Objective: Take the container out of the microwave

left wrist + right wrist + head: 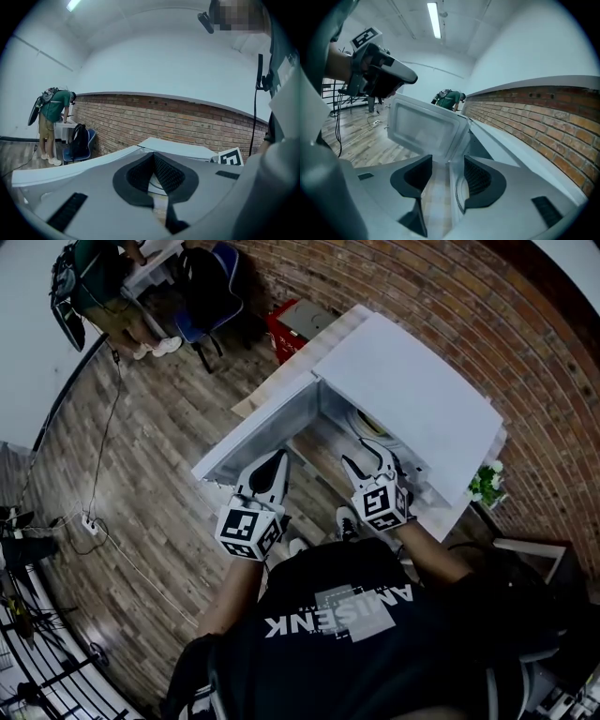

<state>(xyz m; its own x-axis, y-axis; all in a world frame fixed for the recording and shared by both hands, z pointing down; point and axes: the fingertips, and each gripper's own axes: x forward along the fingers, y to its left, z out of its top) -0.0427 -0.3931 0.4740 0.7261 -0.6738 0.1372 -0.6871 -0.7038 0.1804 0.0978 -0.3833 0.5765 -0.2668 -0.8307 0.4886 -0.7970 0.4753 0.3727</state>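
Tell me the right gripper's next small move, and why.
Probably ease the right gripper forward into the microwave toward the container. Its jaws stand apart with nothing between them, the door is swung open, and the container's pale rim shows inside, not yet gripped.

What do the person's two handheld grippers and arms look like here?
Left gripper and right gripper alike: light grey bodies, black ribbed pads, tapered black-and-white fingers, and a white cube with black square markers on each. The person wears a black short-sleeved T-shirt with white print.
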